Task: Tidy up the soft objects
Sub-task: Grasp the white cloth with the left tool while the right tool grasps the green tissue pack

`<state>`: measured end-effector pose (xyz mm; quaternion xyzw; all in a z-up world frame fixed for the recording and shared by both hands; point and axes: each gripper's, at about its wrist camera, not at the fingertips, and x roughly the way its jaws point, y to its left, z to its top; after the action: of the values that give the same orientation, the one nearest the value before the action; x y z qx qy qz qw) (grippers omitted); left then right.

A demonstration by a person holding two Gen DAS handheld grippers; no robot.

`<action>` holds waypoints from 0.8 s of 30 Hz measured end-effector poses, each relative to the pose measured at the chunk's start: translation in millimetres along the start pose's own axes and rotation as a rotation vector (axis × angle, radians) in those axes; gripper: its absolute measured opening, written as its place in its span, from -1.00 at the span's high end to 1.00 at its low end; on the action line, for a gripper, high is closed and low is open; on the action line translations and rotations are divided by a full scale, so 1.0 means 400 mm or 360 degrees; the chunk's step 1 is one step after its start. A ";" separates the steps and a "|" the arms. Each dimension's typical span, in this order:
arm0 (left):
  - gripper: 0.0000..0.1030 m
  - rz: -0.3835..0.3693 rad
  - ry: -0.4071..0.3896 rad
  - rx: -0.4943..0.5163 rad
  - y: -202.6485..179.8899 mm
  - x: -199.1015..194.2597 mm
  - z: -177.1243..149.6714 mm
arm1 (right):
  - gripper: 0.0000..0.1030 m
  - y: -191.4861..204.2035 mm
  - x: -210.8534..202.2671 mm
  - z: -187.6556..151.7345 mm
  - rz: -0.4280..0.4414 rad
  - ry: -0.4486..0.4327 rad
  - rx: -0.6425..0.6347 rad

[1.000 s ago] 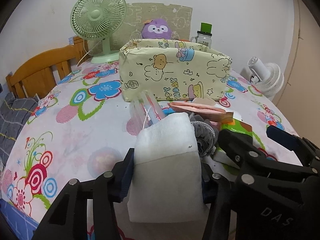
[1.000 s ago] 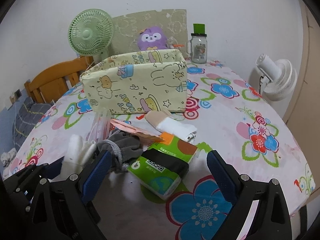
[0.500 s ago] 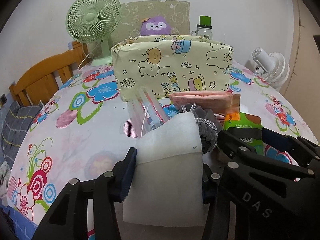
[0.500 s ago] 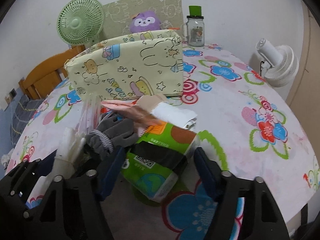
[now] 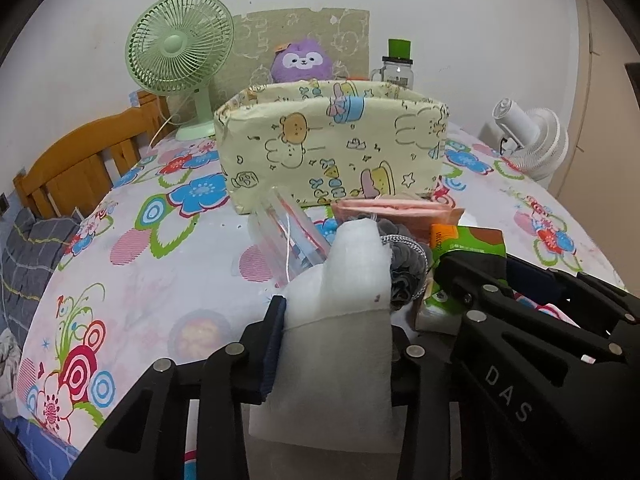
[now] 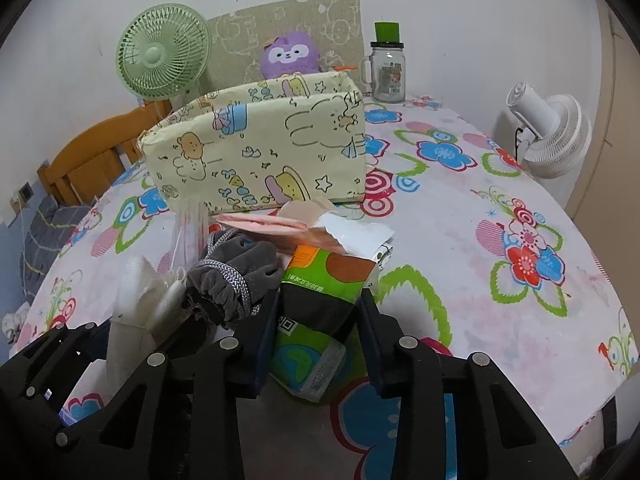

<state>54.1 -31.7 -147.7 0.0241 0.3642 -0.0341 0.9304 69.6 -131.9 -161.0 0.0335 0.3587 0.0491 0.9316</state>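
Right wrist view: yellow cartoon box [image 6: 256, 152] open-topped; contents hidden.

The box [image 5: 332, 152] hides the purple plush's [image 5: 301, 62] lower body and its own inside.

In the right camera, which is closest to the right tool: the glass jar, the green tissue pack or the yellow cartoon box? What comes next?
1. Green tissue pack, between the right tool's fingers.
2. Yellow cartoon box, mid-table, behind the pile.
3. Glass jar, far back by the wall.
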 end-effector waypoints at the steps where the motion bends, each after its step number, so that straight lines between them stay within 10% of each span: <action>1: 0.28 -0.0003 -0.0007 -0.0004 0.001 -0.004 0.002 | 0.22 -0.001 -0.007 0.002 -0.0001 -0.0010 0.0004; 24: 0.65 -0.0036 -0.0137 -0.0036 0.009 -0.091 0.055 | 0.22 0.023 -0.101 0.057 0.0022 -0.0137 -0.0004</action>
<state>42.7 -27.9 -106.9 0.0079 0.3245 -0.0415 0.9449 54.7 -128.3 -116.4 0.0370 0.3181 0.0545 0.9458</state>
